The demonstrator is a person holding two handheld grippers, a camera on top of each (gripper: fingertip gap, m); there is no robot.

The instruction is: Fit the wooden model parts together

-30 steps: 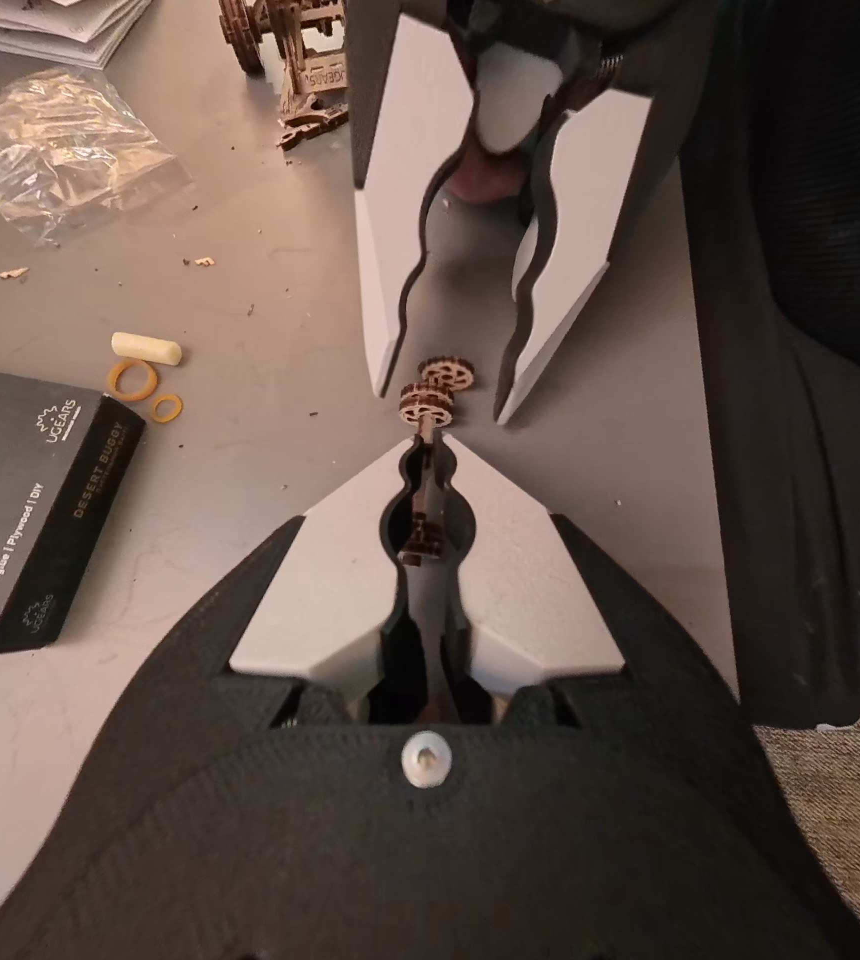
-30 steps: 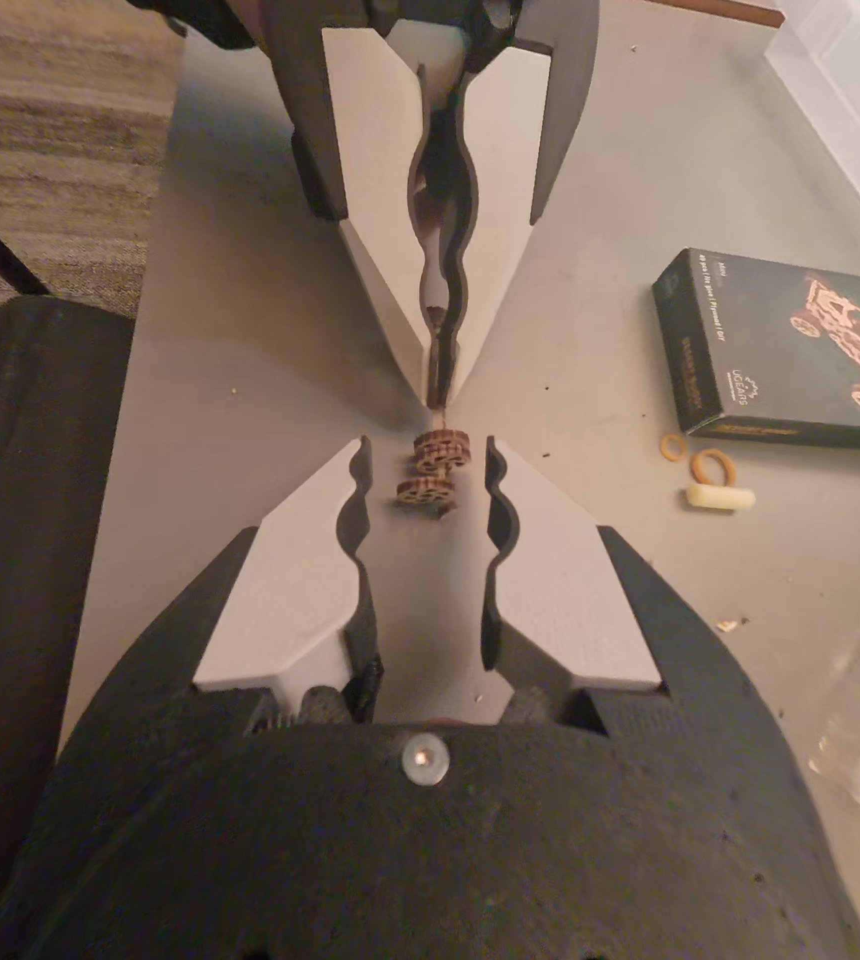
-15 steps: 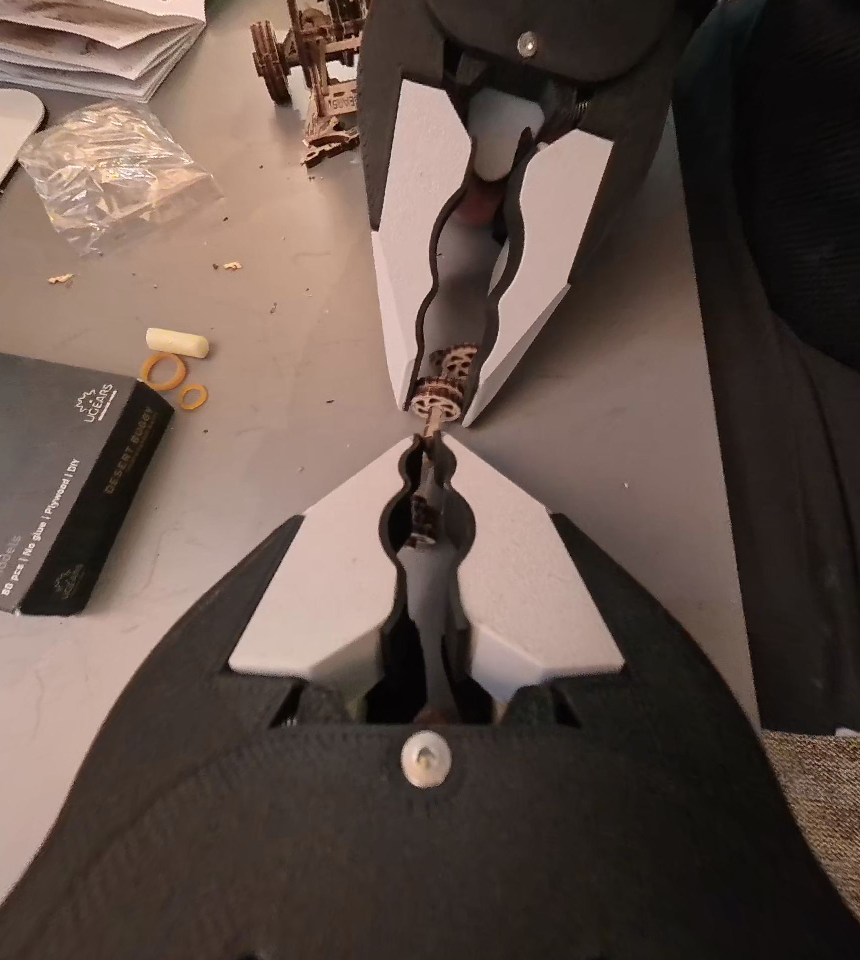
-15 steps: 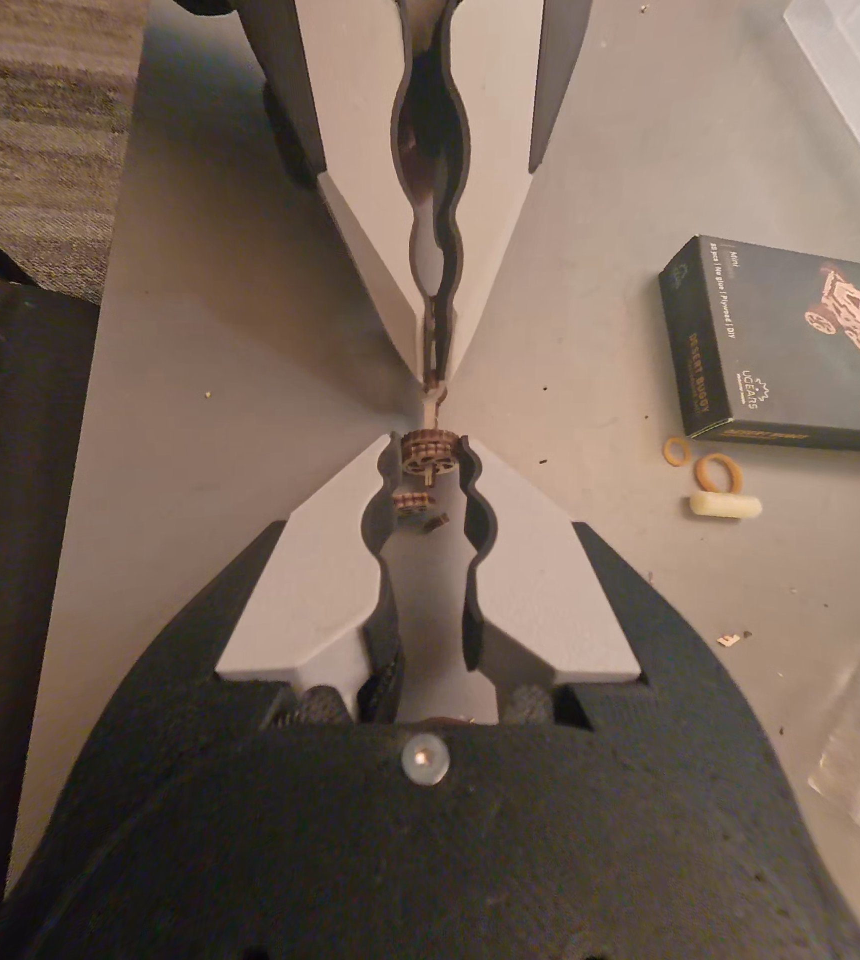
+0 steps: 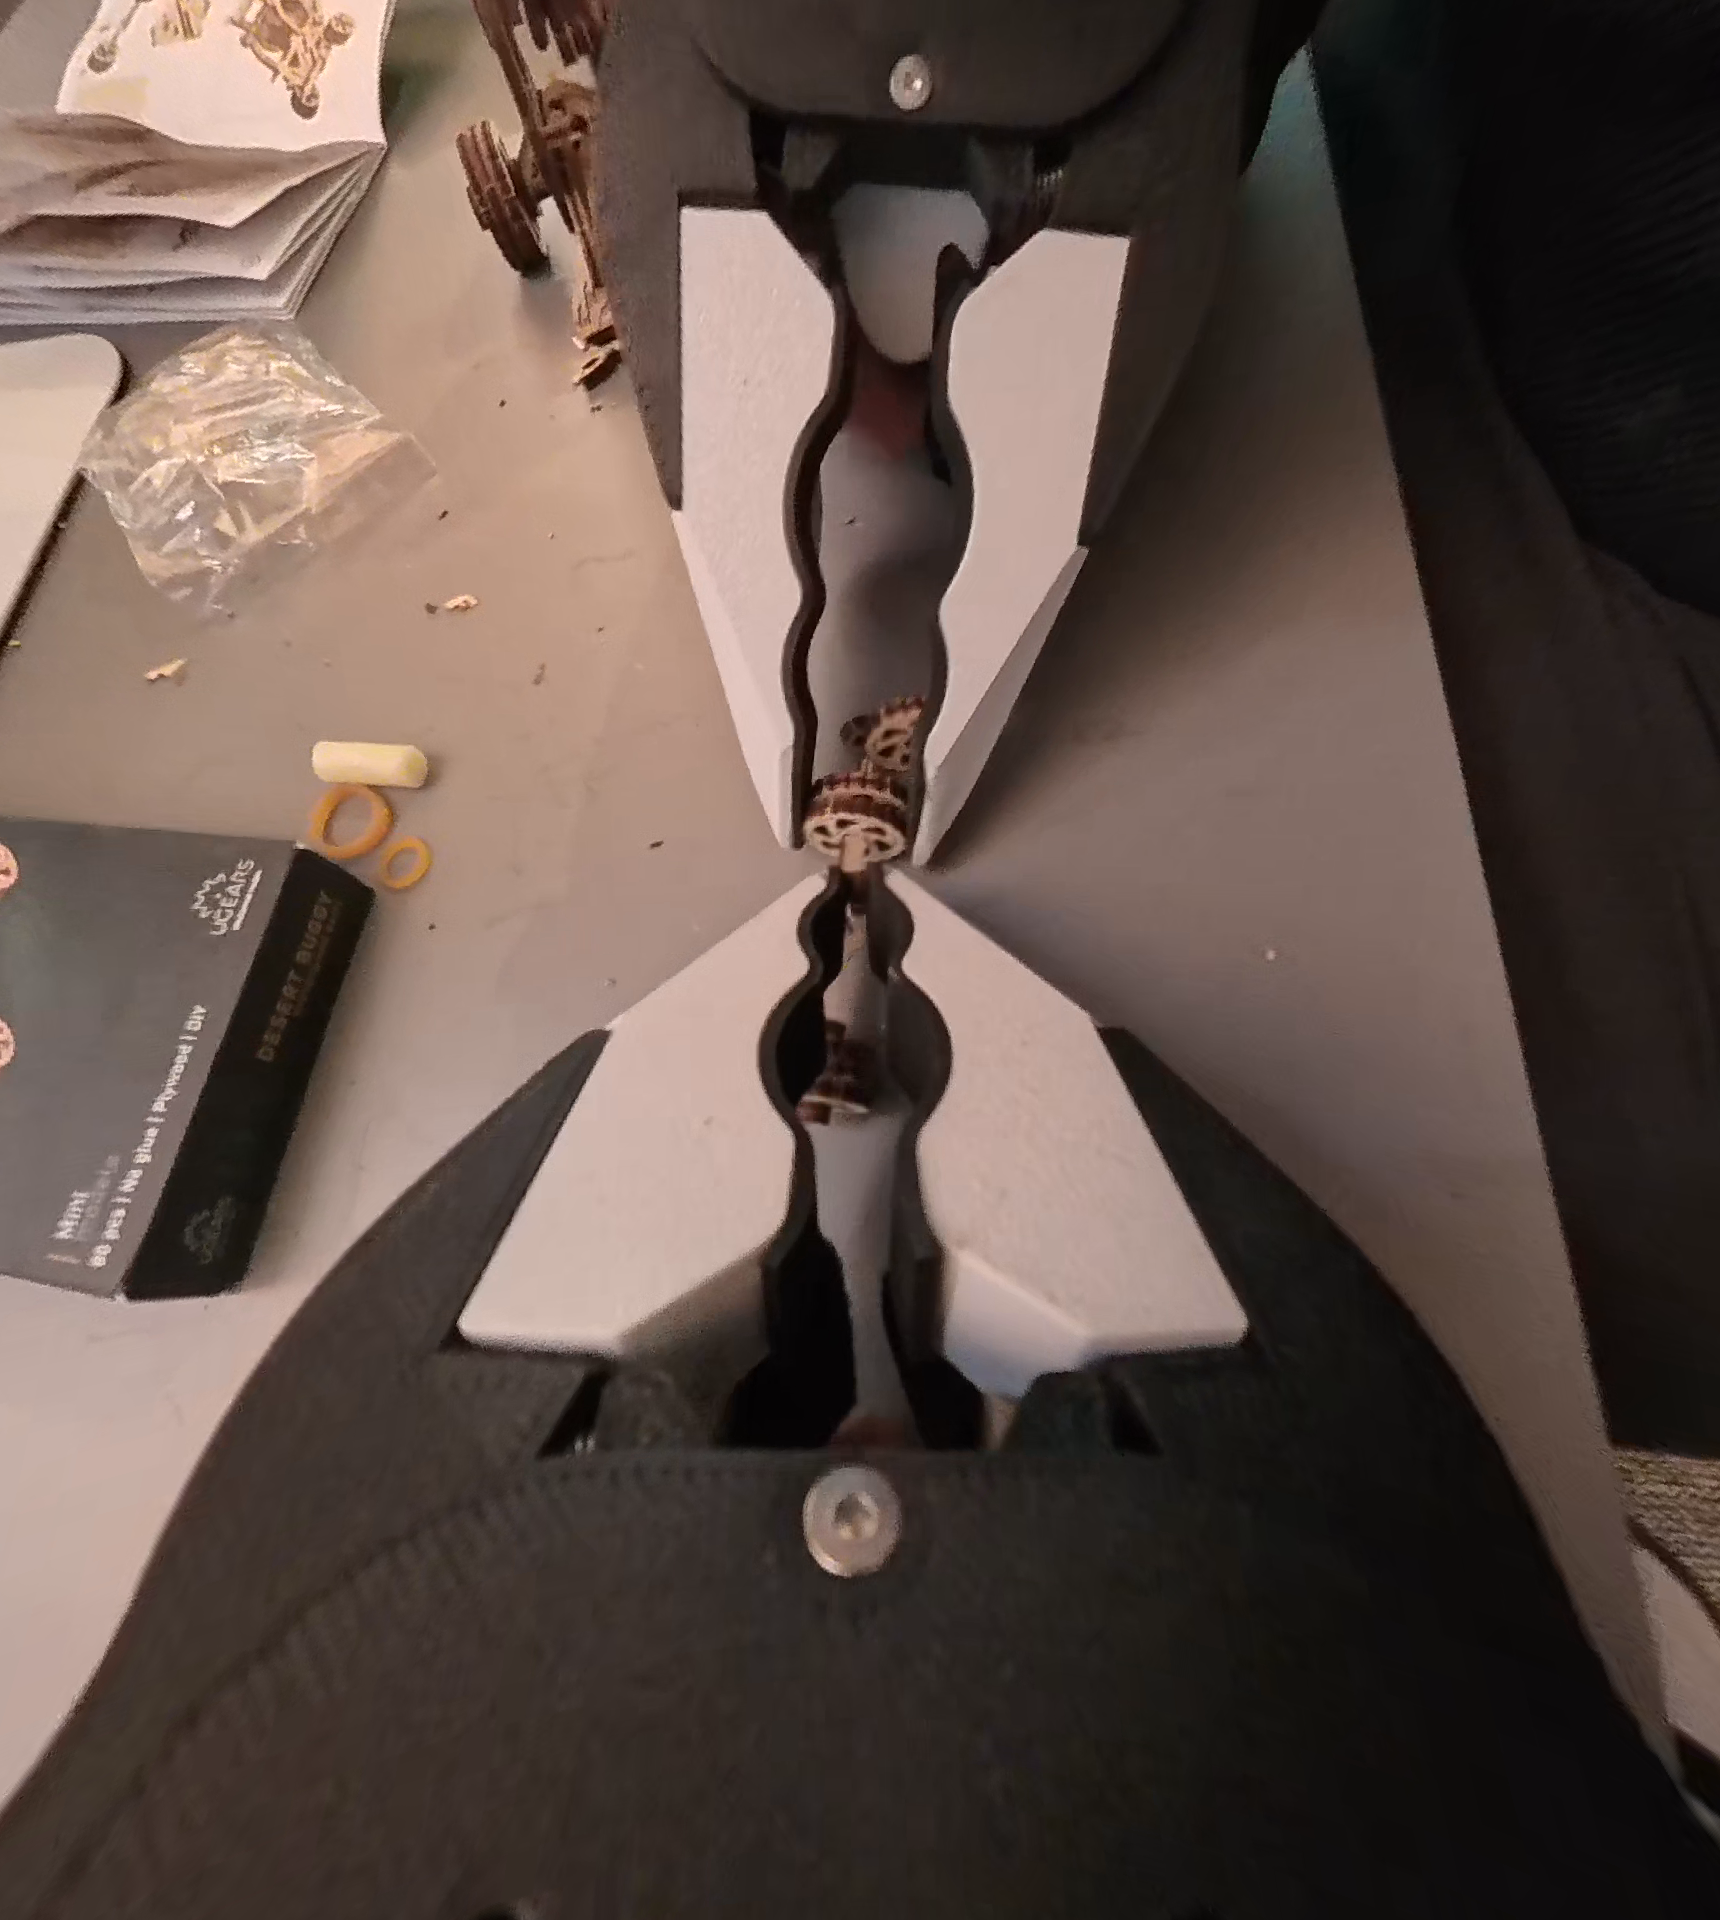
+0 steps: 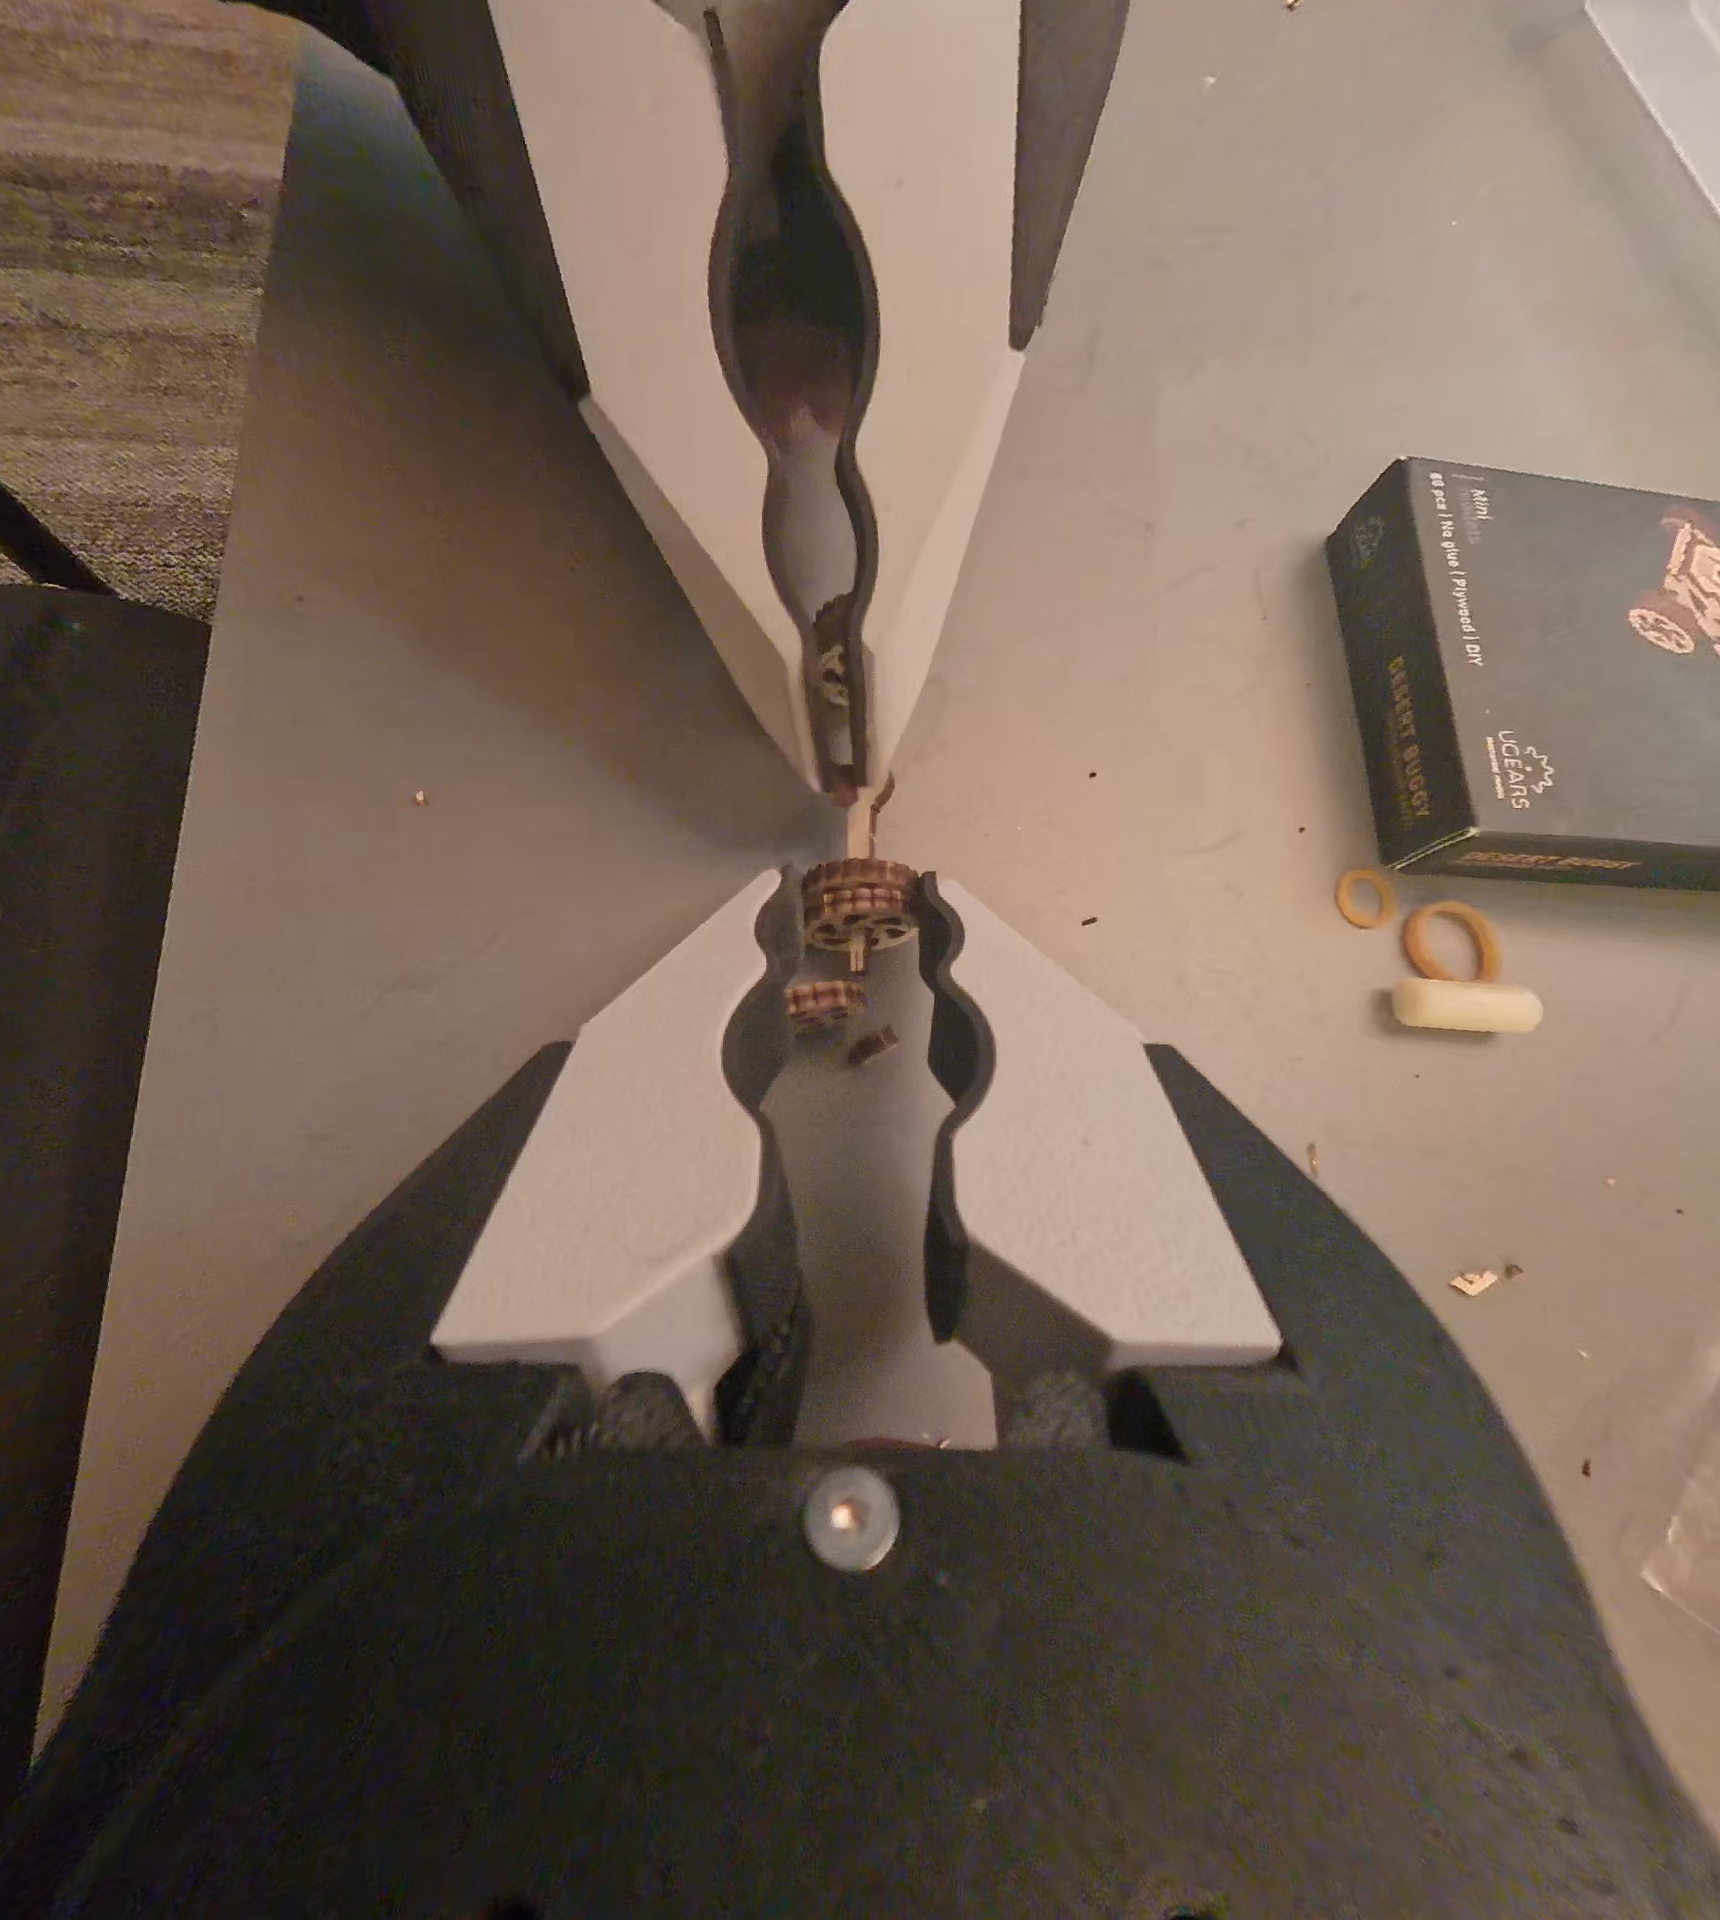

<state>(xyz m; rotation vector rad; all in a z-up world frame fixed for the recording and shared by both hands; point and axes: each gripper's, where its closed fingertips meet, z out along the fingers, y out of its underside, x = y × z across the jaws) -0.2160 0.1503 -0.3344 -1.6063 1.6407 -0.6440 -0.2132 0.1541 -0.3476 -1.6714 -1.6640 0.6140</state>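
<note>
Right wrist view shows our right gripper (image 6: 856, 914) squeezing the little wooden wheel (image 6: 854, 906) above the table (image 6: 482, 665), while our left gripper (image 6: 840, 784) pinches the thin axle piece (image 6: 861, 828), so next we gently push them together.

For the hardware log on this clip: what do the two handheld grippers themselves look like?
Both look the same build. The left gripper and right gripper each have a matte black, grainy-textured body that widens toward the camera, with one silver screw on the midline. Each carries two pale grey wedge-shaped fingers that taper to a point, lined inside with dark, wavy-edged pads. No cables or sleeves show.
</note>
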